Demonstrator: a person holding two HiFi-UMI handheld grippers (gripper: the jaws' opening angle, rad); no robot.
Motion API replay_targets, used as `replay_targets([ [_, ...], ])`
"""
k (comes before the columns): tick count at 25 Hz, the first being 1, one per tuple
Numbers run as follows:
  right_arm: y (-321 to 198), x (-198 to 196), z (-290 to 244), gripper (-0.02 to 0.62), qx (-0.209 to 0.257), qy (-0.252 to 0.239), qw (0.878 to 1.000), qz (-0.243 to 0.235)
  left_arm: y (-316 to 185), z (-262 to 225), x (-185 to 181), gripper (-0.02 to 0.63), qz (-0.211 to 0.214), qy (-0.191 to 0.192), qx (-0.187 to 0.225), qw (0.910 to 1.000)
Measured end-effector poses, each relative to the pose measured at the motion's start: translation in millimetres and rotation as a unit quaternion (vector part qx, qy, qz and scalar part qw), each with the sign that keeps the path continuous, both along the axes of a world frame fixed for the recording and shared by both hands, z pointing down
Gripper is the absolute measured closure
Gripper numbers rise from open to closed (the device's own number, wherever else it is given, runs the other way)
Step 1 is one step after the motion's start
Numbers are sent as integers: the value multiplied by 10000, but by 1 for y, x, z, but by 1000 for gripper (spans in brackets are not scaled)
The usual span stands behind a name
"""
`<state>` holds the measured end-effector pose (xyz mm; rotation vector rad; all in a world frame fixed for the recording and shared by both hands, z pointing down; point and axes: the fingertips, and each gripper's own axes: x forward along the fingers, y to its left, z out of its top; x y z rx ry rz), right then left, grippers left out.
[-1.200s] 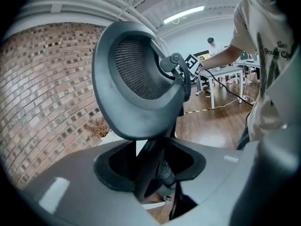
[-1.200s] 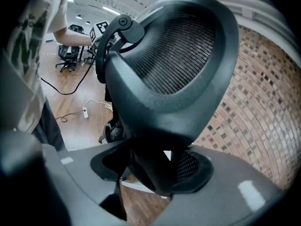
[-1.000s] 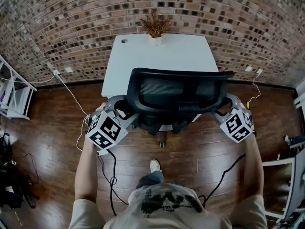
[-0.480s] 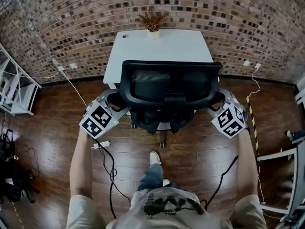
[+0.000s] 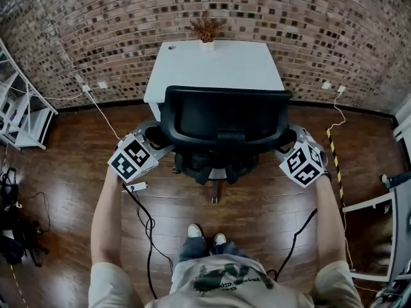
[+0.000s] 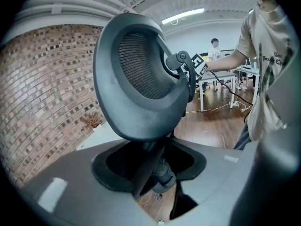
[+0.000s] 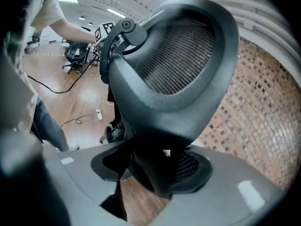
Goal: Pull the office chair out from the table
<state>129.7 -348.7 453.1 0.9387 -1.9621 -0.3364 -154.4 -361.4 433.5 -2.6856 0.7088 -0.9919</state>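
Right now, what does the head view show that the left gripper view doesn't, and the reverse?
Head view only: white metal shelf rack at the left, white power strip on the wooden floor, the person's pale shoes. Left gripper view only: long ceiling strip light, a second person standing by white desks. Both: black mesh-backed office chair, brown brick wall, dried brown plant in a white pot on the white rectangular table.

Head view: overhead, facing steeply down and toward the brick wall; covers the table and the office chair from some distance. Left hand-held gripper view: hard against the chair's backrest, looking across it from one side. Right hand-held gripper view: mirrored, equally close. All three views share the backrest
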Motion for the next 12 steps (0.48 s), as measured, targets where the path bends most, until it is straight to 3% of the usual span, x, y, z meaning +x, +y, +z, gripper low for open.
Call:
replay_targets([
  [12,96,-16,1,333,-34,-30,9996,264,89,0,-16,391,159,0,214,9996],
])
